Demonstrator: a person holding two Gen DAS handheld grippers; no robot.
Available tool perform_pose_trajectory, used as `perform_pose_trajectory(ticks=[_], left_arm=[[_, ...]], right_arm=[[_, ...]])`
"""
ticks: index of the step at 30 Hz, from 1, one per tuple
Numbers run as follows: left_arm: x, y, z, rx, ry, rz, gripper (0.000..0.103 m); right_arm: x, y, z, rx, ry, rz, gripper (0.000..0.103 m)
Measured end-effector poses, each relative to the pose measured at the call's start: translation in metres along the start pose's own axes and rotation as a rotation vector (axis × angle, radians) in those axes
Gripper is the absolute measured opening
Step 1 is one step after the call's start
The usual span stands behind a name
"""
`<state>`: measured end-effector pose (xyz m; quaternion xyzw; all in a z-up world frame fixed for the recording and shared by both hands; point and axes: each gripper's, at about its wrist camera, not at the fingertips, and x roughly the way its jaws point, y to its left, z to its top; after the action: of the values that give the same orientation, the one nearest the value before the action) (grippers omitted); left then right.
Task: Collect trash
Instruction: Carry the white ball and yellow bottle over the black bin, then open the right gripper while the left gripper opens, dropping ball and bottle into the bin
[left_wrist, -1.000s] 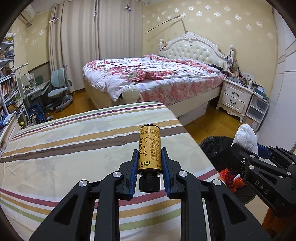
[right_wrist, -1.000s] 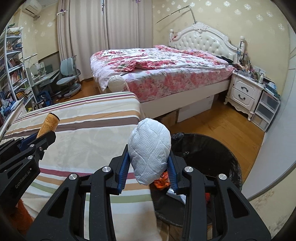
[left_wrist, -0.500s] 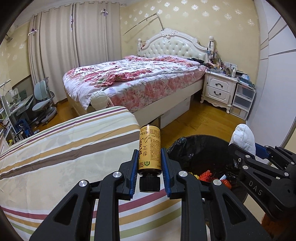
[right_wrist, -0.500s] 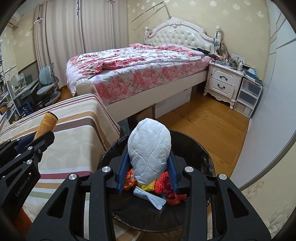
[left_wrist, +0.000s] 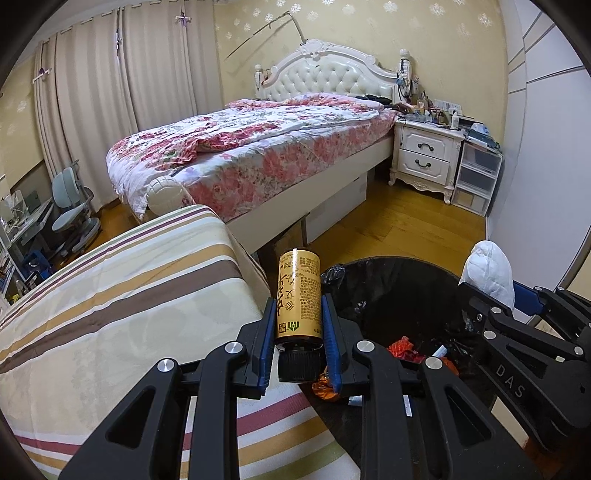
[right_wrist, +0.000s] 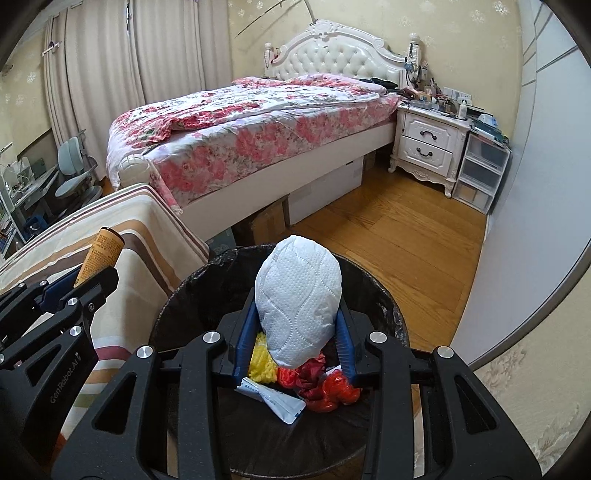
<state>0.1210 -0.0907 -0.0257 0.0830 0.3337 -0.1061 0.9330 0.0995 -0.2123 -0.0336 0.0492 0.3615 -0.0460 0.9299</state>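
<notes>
Right gripper (right_wrist: 293, 341) is clamped on the wad (right_wrist: 299, 301) right over the bin (right_wrist: 391, 314). Left gripper (left_wrist: 298, 341) pinches the bottle (left_wrist: 298, 295) (cap down), seemingly at the rim near the table (left_wrist: 110, 314), so dropping now might bounce it out.

Your left gripper (left_wrist: 298, 317) holds the bottle (left_wrist: 298, 295) at the tabletop (left_wrist: 110, 295) edge, left of the bin (right_wrist: 192, 295). Your right gripper (right_wrist: 291, 332) holds the wad (right_wrist: 299, 302) over the bin. The bed (right_wrist: 240, 122) lies behind.
</notes>
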Motion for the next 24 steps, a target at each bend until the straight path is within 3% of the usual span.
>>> perform_pose_trajectory(ticks=[7, 10, 17, 24], left_arm=[[0.010, -0.005, 0.002, 0.005, 0.027, -0.013, 0.025], [0.012, -0.005, 0.001, 0.001, 0.039, -0.016, 0.026], [0.010, -0.003, -0.003, -0.004, 0.036, -0.007, 0.054], [0.001, 0.007, -0.002, -0.034, 0.017, 0.005, 0.066]], right_arm=[[0.006, -0.003, 0.001, 0.006, 0.010, -0.011, 0.038], [0.006, -0.004, 0.000, 0.008, 0.004, -0.022, 0.047], [0.005, -0.005, 0.002, 0.014, 0.000, -0.040, 0.053], [0.000, -0.003, 0.001, 0.010, -0.008, -0.060, 0.061]])
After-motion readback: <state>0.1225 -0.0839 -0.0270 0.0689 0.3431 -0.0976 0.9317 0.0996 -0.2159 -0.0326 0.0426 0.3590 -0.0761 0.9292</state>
